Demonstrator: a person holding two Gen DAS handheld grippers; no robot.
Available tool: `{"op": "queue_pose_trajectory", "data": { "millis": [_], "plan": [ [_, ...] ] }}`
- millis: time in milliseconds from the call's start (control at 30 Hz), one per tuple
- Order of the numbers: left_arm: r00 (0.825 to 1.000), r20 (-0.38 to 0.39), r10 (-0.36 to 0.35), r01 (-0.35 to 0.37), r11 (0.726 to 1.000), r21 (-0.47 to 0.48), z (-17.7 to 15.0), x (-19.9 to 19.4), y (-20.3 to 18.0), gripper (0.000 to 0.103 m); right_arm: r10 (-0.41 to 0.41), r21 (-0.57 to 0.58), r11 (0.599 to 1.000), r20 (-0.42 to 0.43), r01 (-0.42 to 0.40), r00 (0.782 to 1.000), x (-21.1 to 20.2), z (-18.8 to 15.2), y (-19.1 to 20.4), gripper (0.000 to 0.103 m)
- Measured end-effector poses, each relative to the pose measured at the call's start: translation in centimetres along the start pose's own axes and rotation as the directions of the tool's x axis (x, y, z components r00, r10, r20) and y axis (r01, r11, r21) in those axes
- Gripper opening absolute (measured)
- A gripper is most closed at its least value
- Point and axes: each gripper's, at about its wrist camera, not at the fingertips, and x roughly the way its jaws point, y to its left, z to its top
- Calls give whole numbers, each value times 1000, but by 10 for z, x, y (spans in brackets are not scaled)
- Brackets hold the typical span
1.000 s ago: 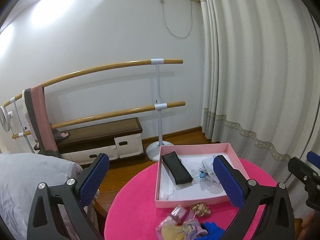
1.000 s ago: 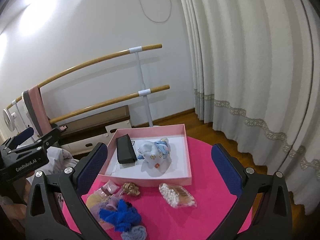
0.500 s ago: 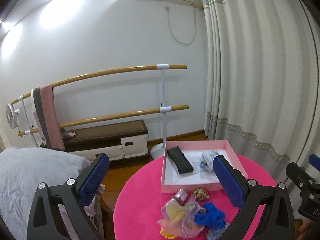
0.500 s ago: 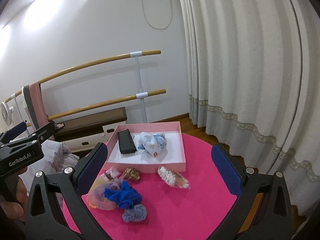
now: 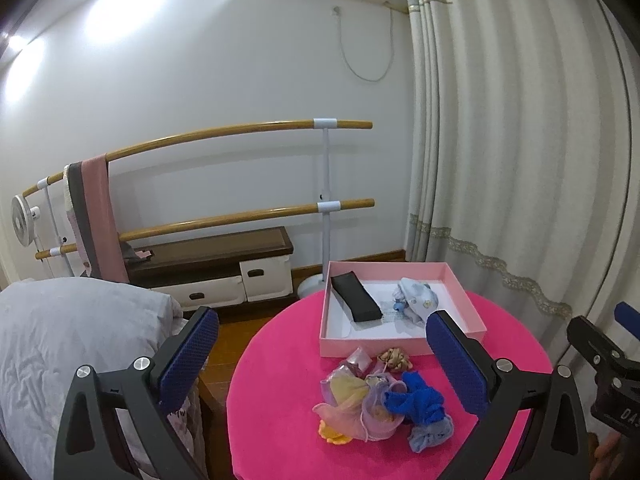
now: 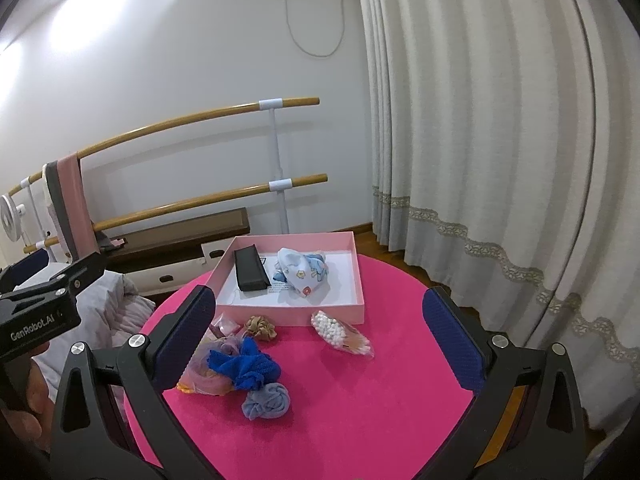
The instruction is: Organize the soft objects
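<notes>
Here, both my grippers hover above the round table with its bright pink cloth (image 6: 360,400), and both have their blue-padded fingers spread wide with nothing between them: my left gripper (image 5: 320,360) and my right gripper (image 6: 320,340). On the far side of the table sits the shallow pink cardboard box (image 6: 358,280), holding a flat black case (image 6: 250,270) and a white cloth printed with blue flowers (image 6: 304,274). Just in front of the box lie a tan scrunchie (image 6: 260,327) and a clear bag of cotton swabs (image 6: 340,332). Nearer me is the loose pile: a royal-blue mesh cloth (image 6: 244,364) on sheer peach and lilac pouches (image 5: 352,404), with a rolled pale-blue cloth (image 6: 266,400) beside it.
</notes>
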Motion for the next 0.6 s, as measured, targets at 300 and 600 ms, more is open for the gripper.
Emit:
{"op": "queue_pose_trajectory", "data": {
  "millis": [300, 600],
  "plan": [
    [1000, -5, 1, -1, 1000, -3, -4, -7, 0, 103, 3, -3, 1000, 2, -3, 1000, 0, 1, 1, 103],
    [1000, -7, 3, -3, 1000, -3, -4, -3, 2, 103, 1, -5, 1000, 2, -1, 1000, -1, 0, 1, 103]
  ]
}}
